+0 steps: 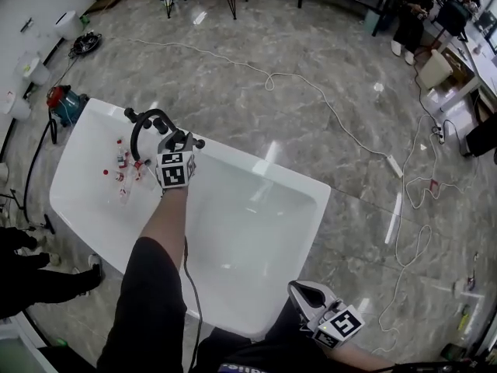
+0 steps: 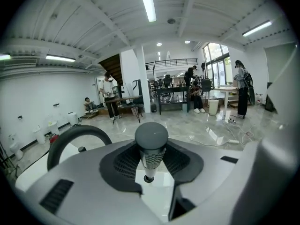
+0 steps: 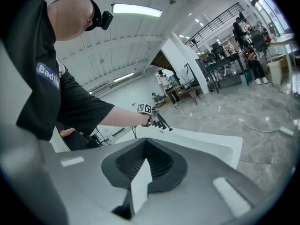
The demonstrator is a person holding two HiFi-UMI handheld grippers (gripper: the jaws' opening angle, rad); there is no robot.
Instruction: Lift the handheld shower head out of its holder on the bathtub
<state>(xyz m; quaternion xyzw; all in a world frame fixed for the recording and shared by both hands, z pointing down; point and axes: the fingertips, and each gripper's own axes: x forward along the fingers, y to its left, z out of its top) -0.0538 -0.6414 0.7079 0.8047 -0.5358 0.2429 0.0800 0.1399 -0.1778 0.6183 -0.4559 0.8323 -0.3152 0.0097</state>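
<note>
At the far corner of the white bathtub [image 1: 256, 162], the left gripper [image 1: 177, 142] is clamping its partly closed jaws on the grey shower head [image 2: 151, 146] by its handle. The lift out of the holder is getting under way, I judge. Next it is calling for a straight upward pull, with the black hose [image 1: 140, 130] trailing freely. The right gripper [image 1: 307, 294] is hanging by the near rim, closed and empty.

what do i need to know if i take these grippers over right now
Left gripper: shut on the handle of the shower head, head end up, over the tap end of the bathtub. The black hose loops beside it.
Right gripper: empty, jaws together, by the tub's near rim.
Done: shower head gripped and held above the rim.
Left: whether it is clear of its holder doesn't show; lift it free, minding the hose.
</note>
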